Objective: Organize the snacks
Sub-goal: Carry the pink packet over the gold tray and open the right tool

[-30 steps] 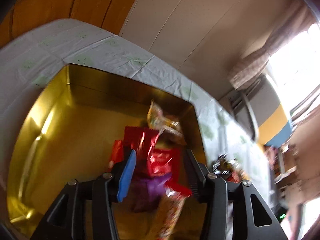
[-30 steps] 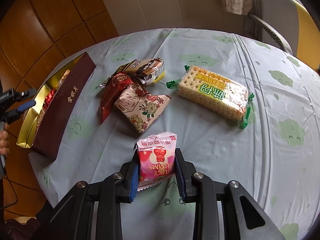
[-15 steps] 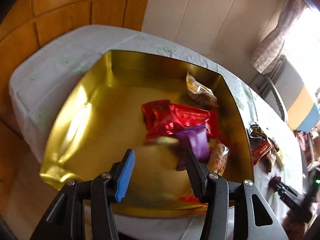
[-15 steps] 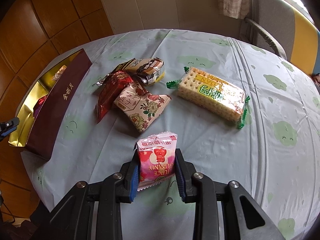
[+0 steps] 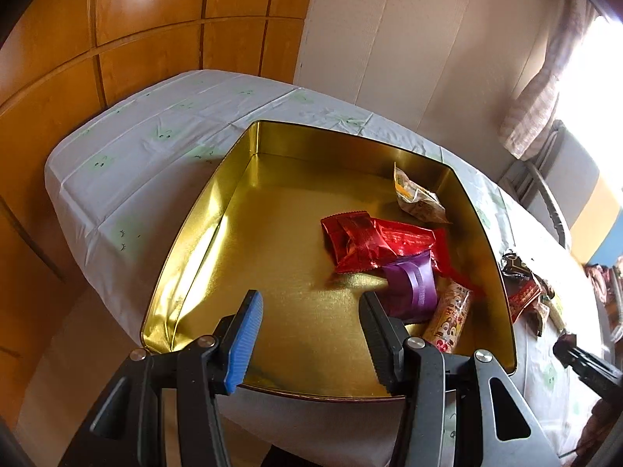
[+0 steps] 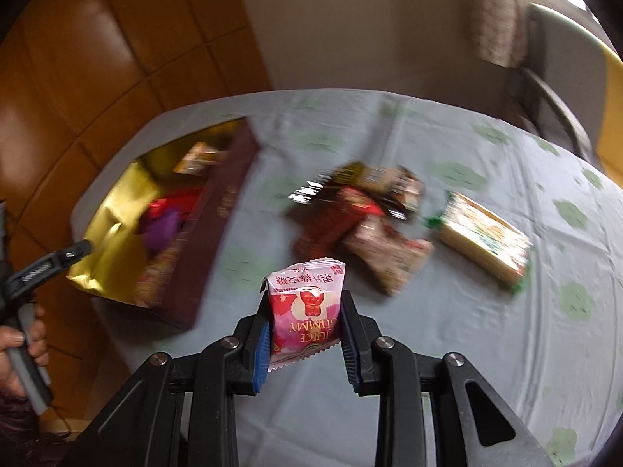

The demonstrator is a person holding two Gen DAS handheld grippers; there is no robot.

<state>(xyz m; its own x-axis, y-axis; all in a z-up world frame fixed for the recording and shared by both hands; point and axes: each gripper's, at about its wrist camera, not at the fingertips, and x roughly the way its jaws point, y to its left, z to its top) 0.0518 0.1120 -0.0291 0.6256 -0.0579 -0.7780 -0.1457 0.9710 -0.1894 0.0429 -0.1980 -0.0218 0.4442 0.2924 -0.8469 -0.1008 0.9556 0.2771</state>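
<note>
Right gripper [image 6: 305, 340] pinches a pink-and-white foil gummy pouch [image 6: 305, 309] by its lower half, lifted clear of the pale green-printed tablecloth [image 6: 486, 330], likely for carrying left to the gold-lined rectangular tin [image 5: 187, 257]. Left gripper [image 5: 311, 327] hangs spread and empty over the tin's near edge, apparently out of the way. Red foil packets [image 5: 370, 241], a purple wrapper [image 5: 412, 284] and others already lie at the tin's right side; loose snacks [image 6: 362, 218] wait on the cloth, far right.
</note>
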